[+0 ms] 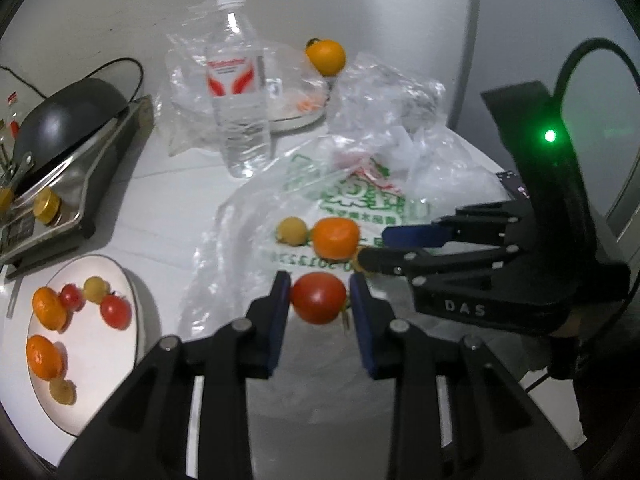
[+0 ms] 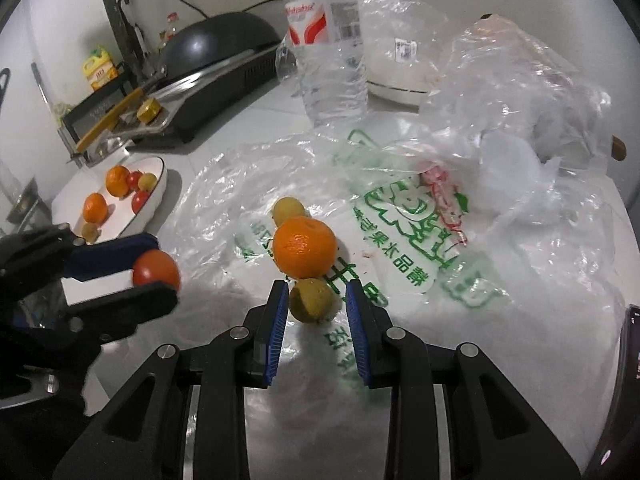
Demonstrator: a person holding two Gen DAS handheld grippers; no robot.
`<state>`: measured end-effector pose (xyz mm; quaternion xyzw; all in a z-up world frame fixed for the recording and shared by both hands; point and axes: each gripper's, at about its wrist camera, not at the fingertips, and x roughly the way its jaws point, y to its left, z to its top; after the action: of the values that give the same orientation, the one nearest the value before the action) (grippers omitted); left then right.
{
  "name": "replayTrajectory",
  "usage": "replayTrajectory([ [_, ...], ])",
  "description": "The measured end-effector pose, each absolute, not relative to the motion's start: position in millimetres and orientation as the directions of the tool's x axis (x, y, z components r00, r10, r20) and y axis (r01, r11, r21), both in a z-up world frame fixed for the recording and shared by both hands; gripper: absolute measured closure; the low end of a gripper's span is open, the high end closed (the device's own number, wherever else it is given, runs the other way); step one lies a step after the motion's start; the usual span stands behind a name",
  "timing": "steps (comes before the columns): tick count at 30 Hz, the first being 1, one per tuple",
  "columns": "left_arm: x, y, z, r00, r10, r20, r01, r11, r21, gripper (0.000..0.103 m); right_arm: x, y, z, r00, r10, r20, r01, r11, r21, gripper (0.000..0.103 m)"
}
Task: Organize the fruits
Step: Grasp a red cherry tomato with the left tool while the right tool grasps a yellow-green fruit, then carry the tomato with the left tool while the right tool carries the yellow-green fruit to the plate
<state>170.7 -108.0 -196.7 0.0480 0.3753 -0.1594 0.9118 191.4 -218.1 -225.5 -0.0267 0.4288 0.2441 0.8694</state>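
Note:
My left gripper (image 1: 319, 294) has its jaws around a red tomato (image 1: 319, 298) above a clear plastic bag (image 1: 256, 220); the tomato also shows in the right wrist view (image 2: 156, 274), between the left fingers. My right gripper (image 2: 317, 300) brackets a yellow-green fruit (image 2: 312, 300) lying on the bag, with gaps on both sides. An orange (image 2: 305, 246) and a yellow tomato (image 2: 289, 209) lie just beyond it. A white plate (image 1: 116, 356) at the left holds several oranges and small tomatoes.
A water bottle (image 1: 236, 92) stands behind the bag. A second white plate (image 1: 304, 120) under crumpled plastic is at the back, with an orange (image 1: 326, 56) beside it. A portable stove with a black pan (image 1: 68, 116) sits at the left.

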Motion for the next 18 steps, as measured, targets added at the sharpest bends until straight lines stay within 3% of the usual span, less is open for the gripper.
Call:
replayTrajectory([
  [18, 157, -85, -192, 0.697, -0.256, -0.670, 0.312, 0.949, -0.038, 0.072, 193, -199, -234, 0.504, 0.309, -0.806, -0.426, 0.901, 0.079, 0.076],
])
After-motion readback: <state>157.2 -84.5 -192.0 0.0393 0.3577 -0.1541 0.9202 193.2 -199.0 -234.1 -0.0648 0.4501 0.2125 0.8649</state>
